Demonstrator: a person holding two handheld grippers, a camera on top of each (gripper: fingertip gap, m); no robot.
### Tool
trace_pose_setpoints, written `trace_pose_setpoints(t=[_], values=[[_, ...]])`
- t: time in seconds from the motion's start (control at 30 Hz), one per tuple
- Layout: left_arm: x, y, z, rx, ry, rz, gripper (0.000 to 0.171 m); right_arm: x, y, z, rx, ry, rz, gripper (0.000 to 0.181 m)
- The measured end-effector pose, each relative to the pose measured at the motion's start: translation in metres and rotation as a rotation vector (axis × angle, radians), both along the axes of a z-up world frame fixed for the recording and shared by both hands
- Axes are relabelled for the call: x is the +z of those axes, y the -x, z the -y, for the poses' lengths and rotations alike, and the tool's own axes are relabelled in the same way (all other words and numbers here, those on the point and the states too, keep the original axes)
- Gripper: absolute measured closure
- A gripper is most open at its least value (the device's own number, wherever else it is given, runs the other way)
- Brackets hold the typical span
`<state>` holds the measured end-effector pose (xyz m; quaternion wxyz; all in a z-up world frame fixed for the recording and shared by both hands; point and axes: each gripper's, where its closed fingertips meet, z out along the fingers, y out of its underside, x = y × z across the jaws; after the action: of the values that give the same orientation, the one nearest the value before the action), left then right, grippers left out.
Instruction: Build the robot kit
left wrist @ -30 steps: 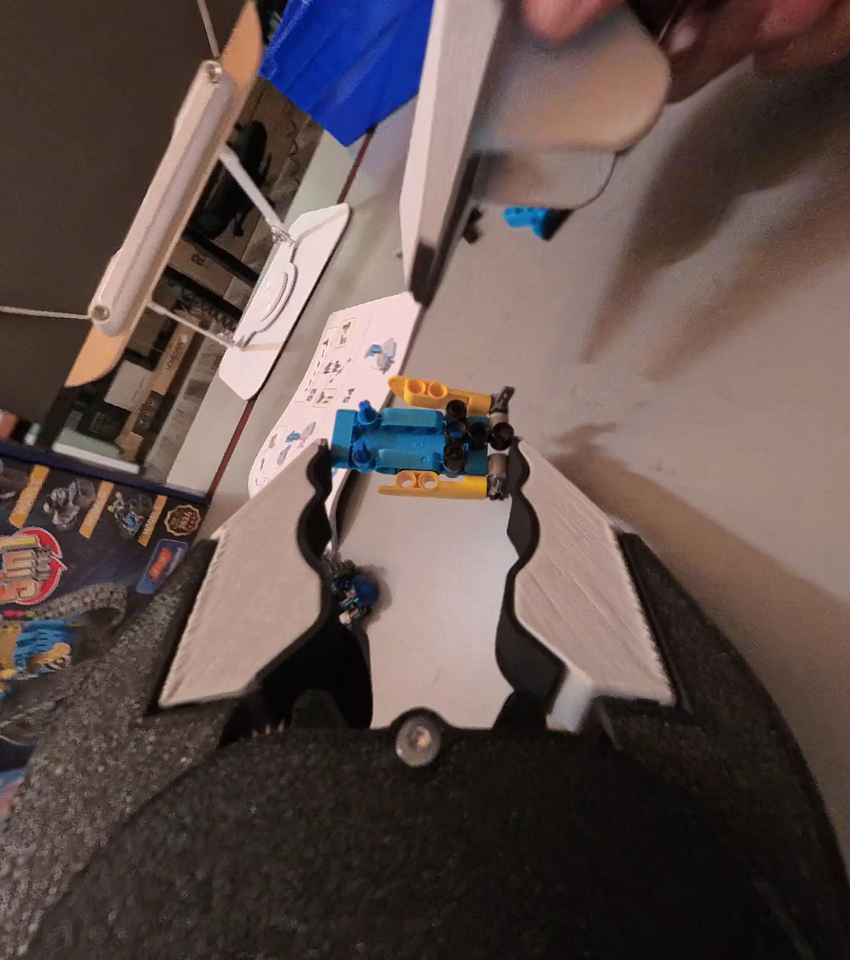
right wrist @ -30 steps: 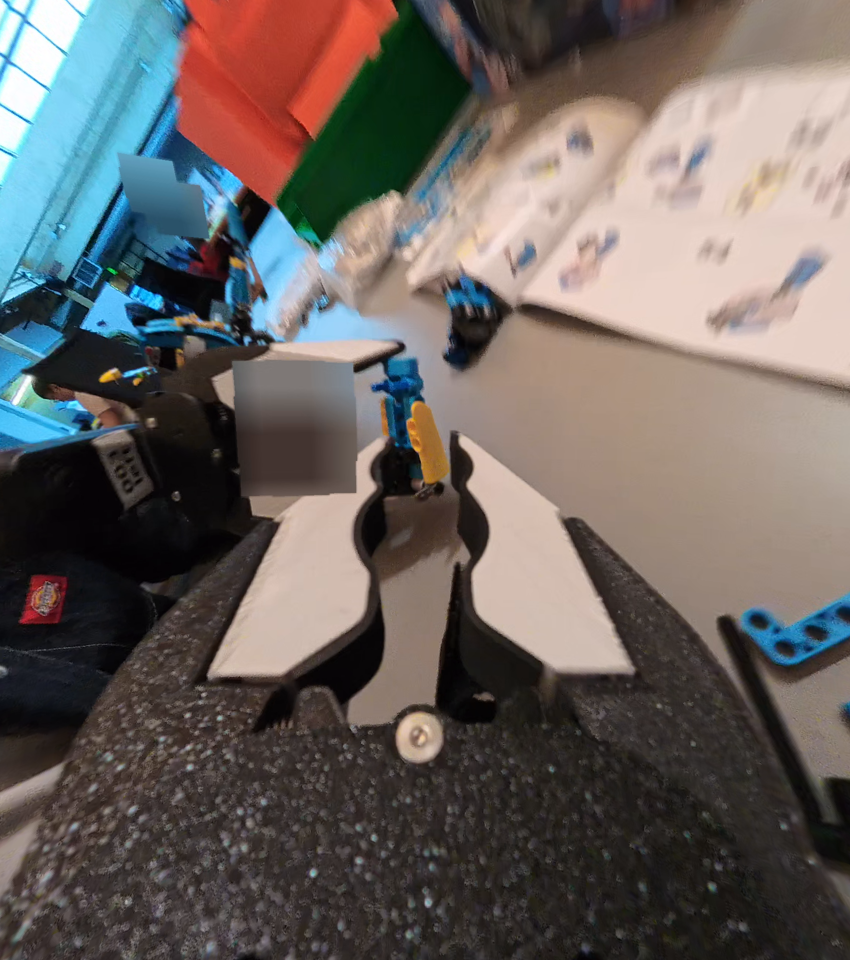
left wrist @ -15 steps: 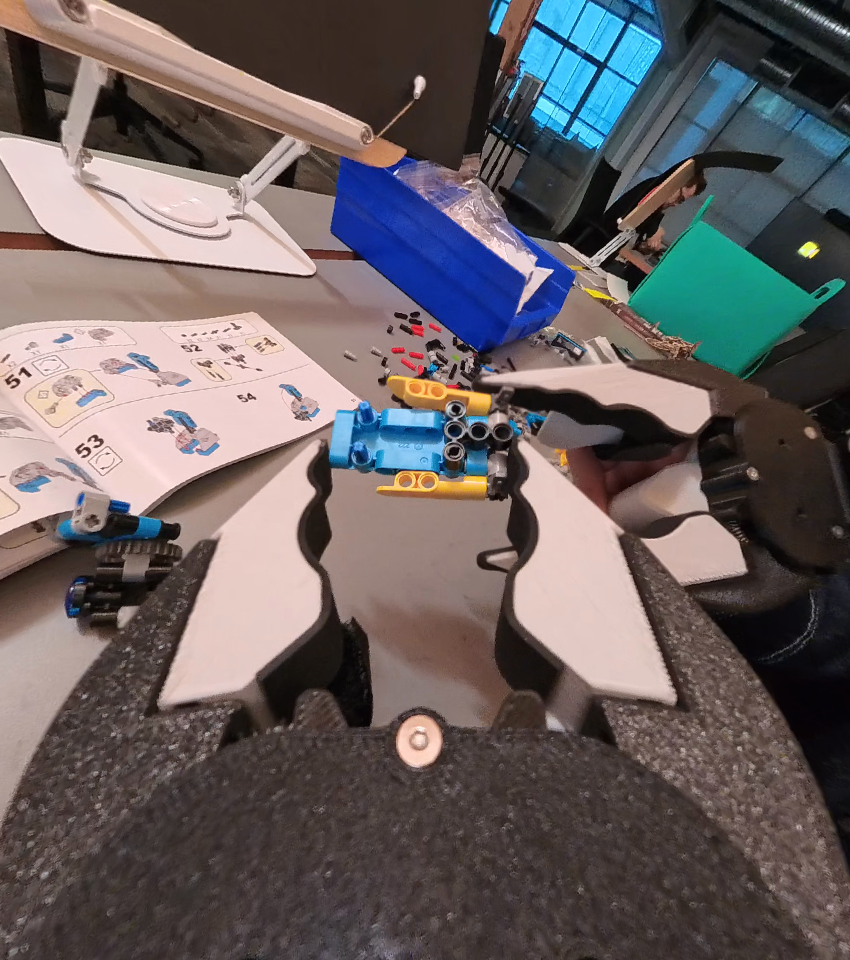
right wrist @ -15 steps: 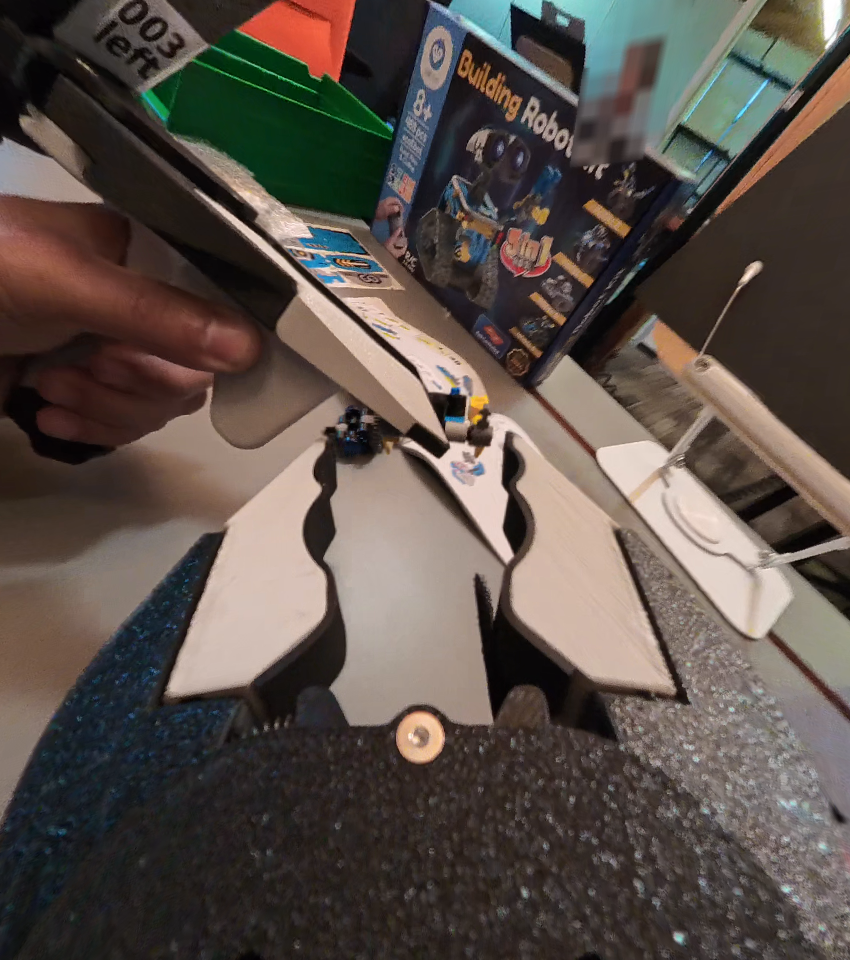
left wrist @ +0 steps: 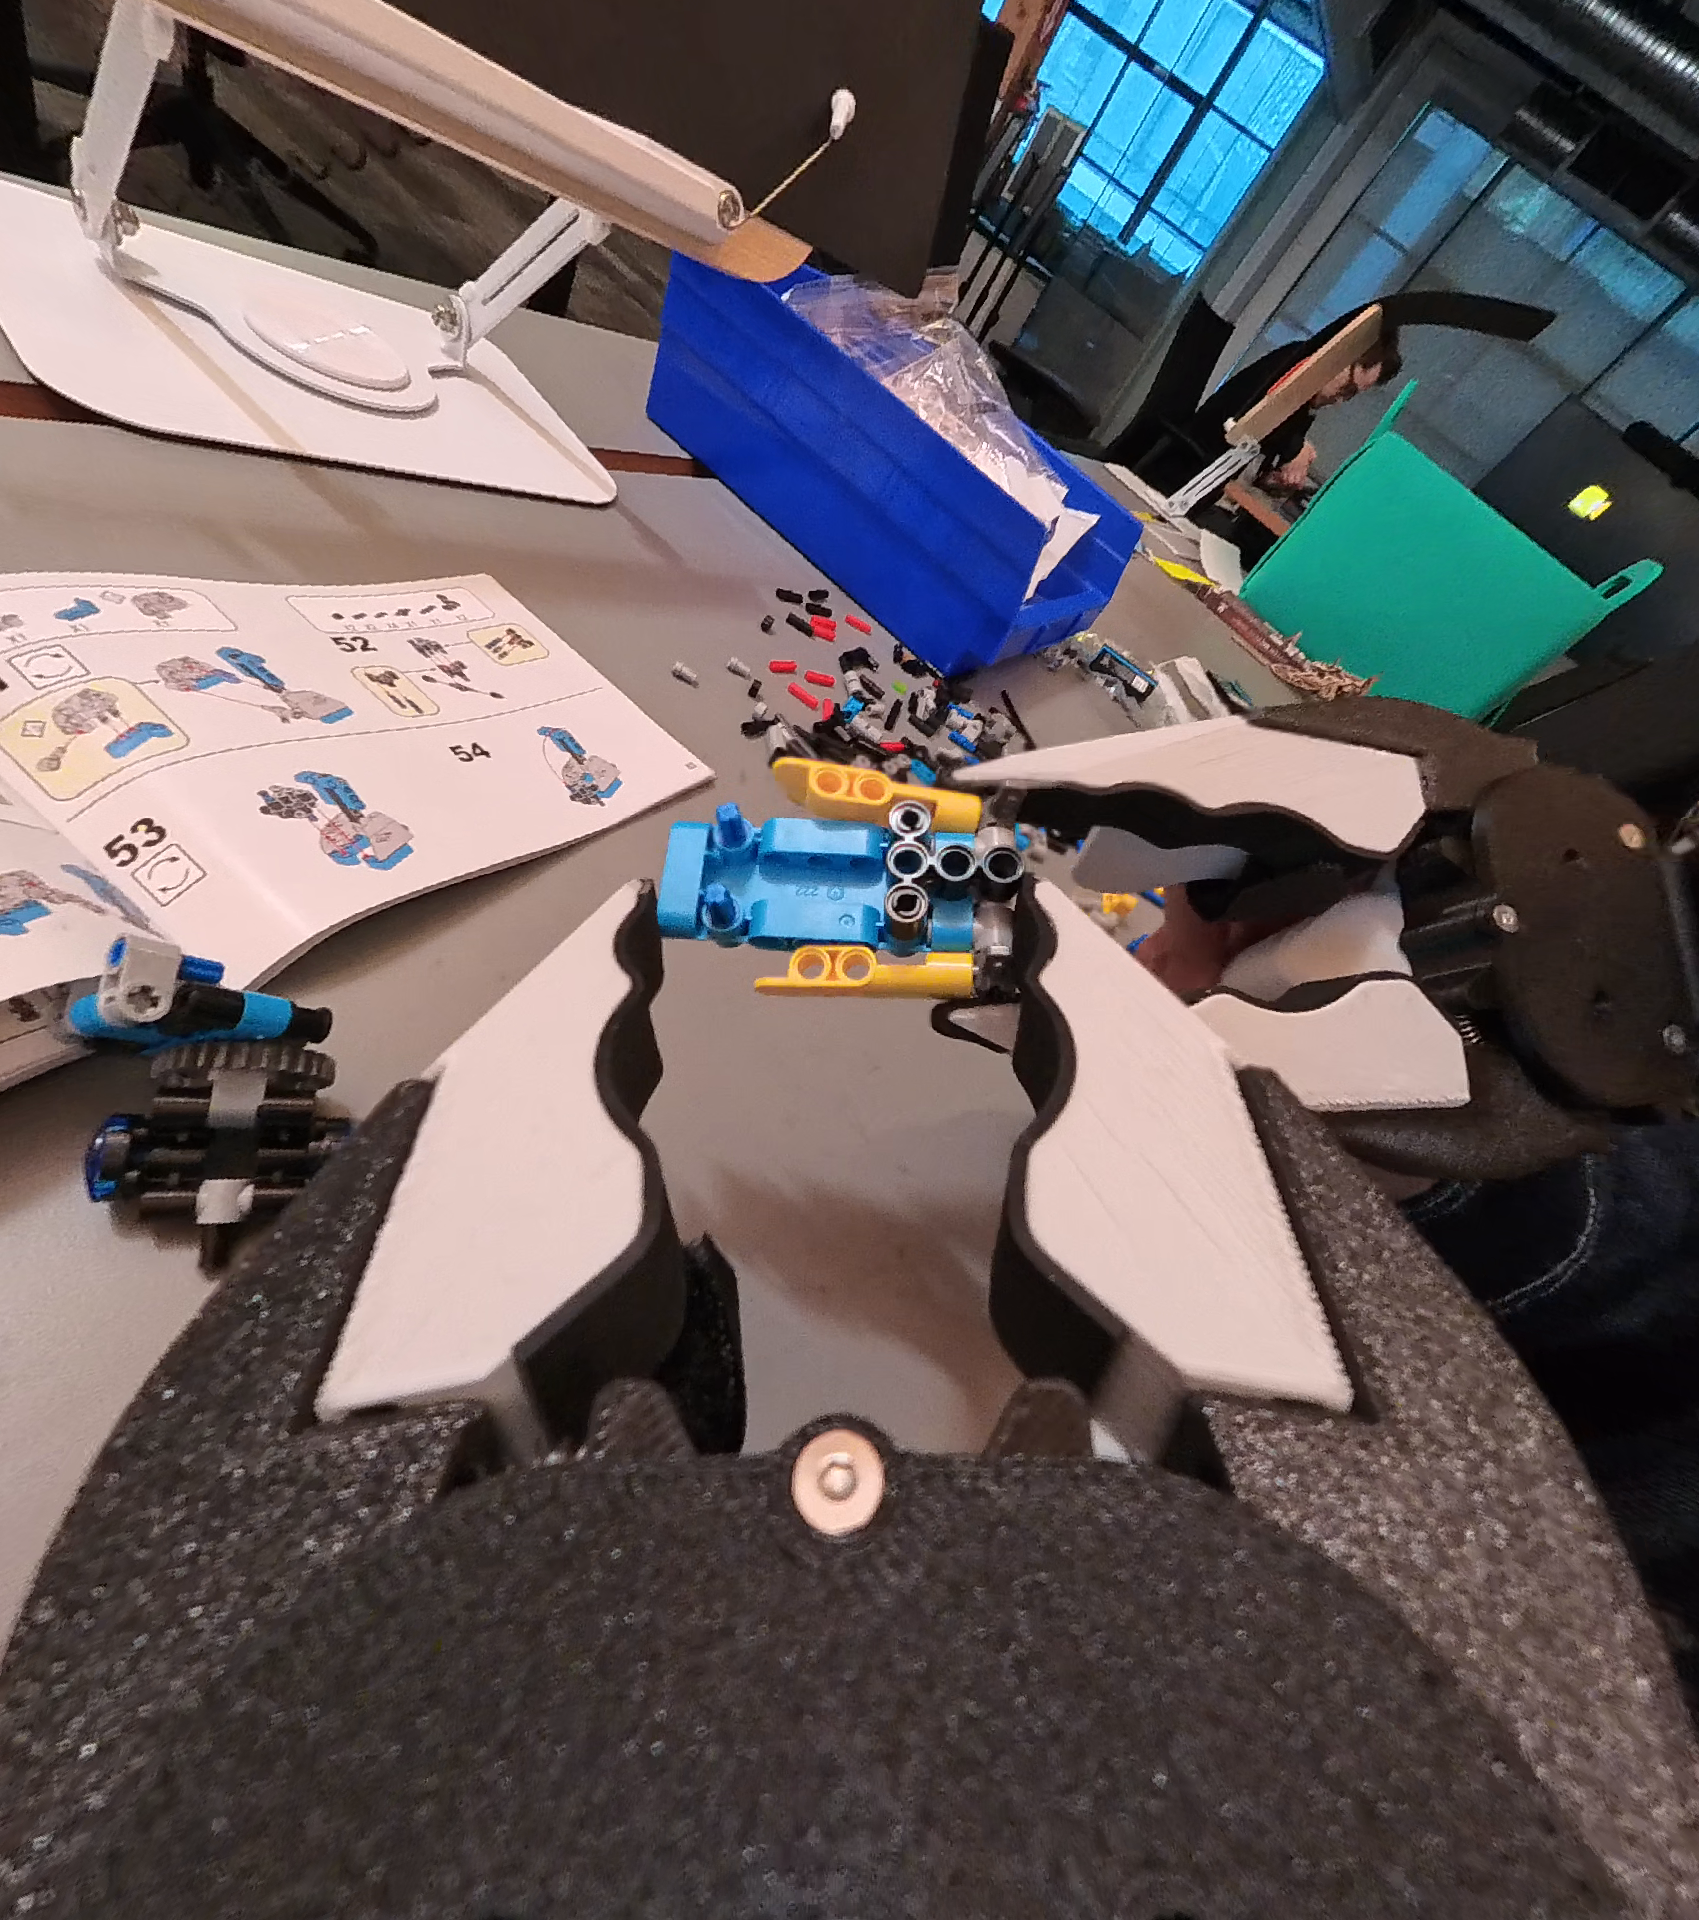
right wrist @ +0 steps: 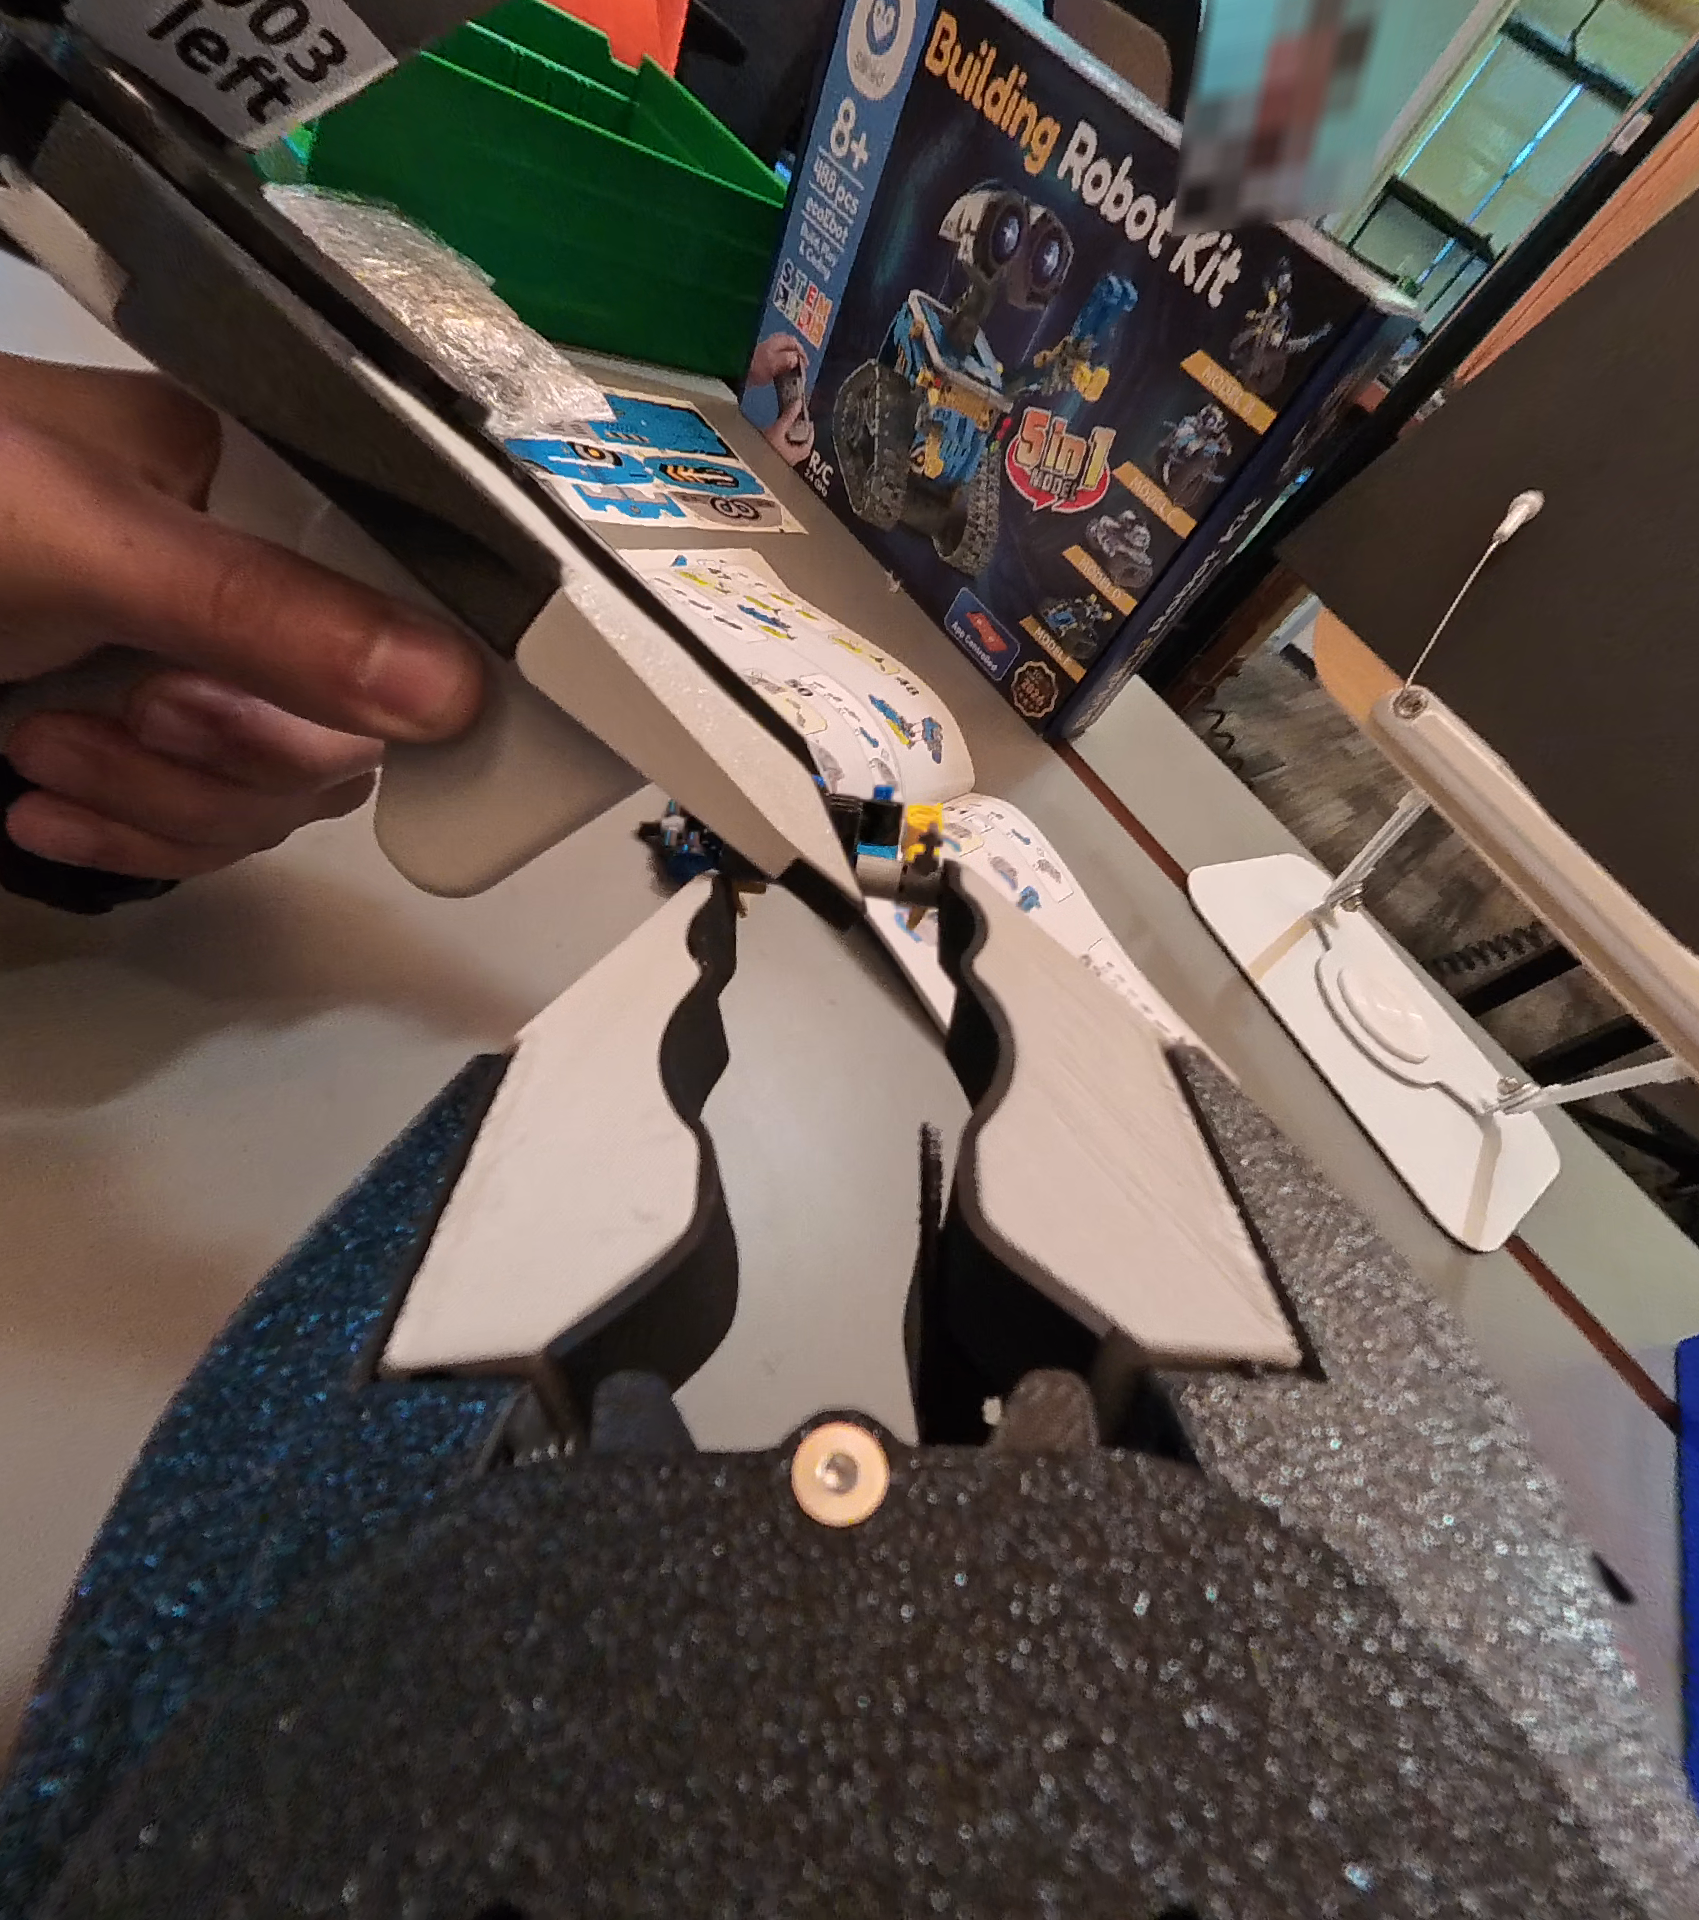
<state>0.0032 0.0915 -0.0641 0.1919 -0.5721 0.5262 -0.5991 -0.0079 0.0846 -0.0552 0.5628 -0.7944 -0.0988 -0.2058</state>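
A grey bench (left wrist: 824, 1122) carries an open instruction booklet (left wrist: 305, 727) at left. The left gripper (left wrist: 834, 914) clamps a blue-and-yellow brick assembly (left wrist: 824, 894) mid-frame; the right gripper (right wrist: 834, 894), jaws parted, reaches its end.

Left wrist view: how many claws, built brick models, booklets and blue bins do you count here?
Claws: 2 (left claw, right claw)
Built brick models: 2 (held model, table model)
Booklet: 1
Blue bin: 1
Total: 6
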Motion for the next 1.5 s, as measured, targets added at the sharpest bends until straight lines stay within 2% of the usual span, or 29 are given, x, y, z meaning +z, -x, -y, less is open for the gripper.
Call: trace_pose_setpoints(t=[0.07,0.13,0.2,0.27,0.33,0.4,0.43,0.5,0.53,0.63,0.7,0.77,0.9,0.97,1.07,1.13,1.17,1.27,1.37,1.43,1.5], values=[[0.000,0.000,-0.001,-0.007,-0.014,0.006,0.103,0.000,0.000,-0.001,0.010,-0.019,-0.024,0.142],[0.001,0.000,-0.004,-0.017,-0.099,0.023,0.103,-0.001,0.002,0.000,0.047,-0.044,-0.055,0.143],[0.004,0.003,-0.016,0.006,-0.284,0.080,0.103,-0.005,0.004,0.006,0.128,-0.054,-0.228,0.118],[0.005,0.009,-0.025,0.018,-0.560,0.147,0.104,-0.001,0.002,0.015,0.214,-0.067,-0.465,0.112],[0.009,0.017,-0.017,-0.034,-0.760,0.237,0.103,0.014,-0.004,0.019,0.290,-0.141,-0.769,0.125],[0.015,0.023,-0.003,-0.074,-0.851,0.307,0.103,0.020,0.001,0.019,0.407,-0.147,-1.076,0.133],[0.016,0.024,0.003,-0.089,-0.877,0.325,0.103,0.018,0.005,0.018,0.444,-0.123,-1.182,0.133],[0.018,0.027,0.011,-0.097,-0.926,0.365,0.103,0.019,0.011,0.019,0.510,-0.105,-1.309,0.148],[0.018,0.028,0.014,-0.103,-0.939,0.373,0.103,0.020,0.013,0.019,0.529,-0.104,-1.340,0.154],[0.015,0.029,0.019,-0.118,-0.972,0.377,0.103,0.010,0.016,0.017,0.516,-0.056,-1.355,0.155],[0.013,0.028,0.020,-0.110,-1.012,0.381,0.103,0.010,0.017,0.017,0.514,-0.050,-1.331,0.170],[0.011,0.029,0.020,-0.110,-1.050,0.381,0.103,0.006,0.016,0.016,0.503,-0.032,-1.386,0.170],[-0.004,0.027,0.021,-0.117,-1.268,0.368,0.103,-0.018,0.012,0.013,0.412,0.054,-1.519,0.175],[-0.005,0.026,0.022,-0.105,-1.320,0.384,0.103,-0.020,0.011,0.014,0.414,0.049,-1.542,0.175],[0.006,0.027,0.022,-0.088,-1.209,0.402,0.103,-0.006,0.012,0.016,0.465,-0.015,-1.479,0.174],[0.016,0.030,0.023,-0.087,-1.091,0.424,0.103,0.010,0.013,0.017,0.530,-0.075,-1.513,0.150],[0.022,0.033,0.025,-0.094,-1.032,0.440,0.103,0.018,0.013,0.018,0.567,-0.101,-1.545,0.145],[0.032,0.038,0.035,-0.127,-0.934,0.479,0.103,0.023,0.022,0.020,0.642,-0.074,-1.561,0.154],[0.030,0.040,0.039,-0.144,-0.955,0.493,0.103,0.022,0.031,0.022,0.676,-0.036,-1.549,0.167],[0.029,0.040,0.040,-0.144,-0.969,0.492,0.103,0.020,0.032,0.022,0.681,-0.021,-1.566,0.169],[0.028,0.039,0.040,-0.140,-0.954,0.484,0.103,0.020,0.031,0.023,0.668,-0.028,-1.510,0.170]])
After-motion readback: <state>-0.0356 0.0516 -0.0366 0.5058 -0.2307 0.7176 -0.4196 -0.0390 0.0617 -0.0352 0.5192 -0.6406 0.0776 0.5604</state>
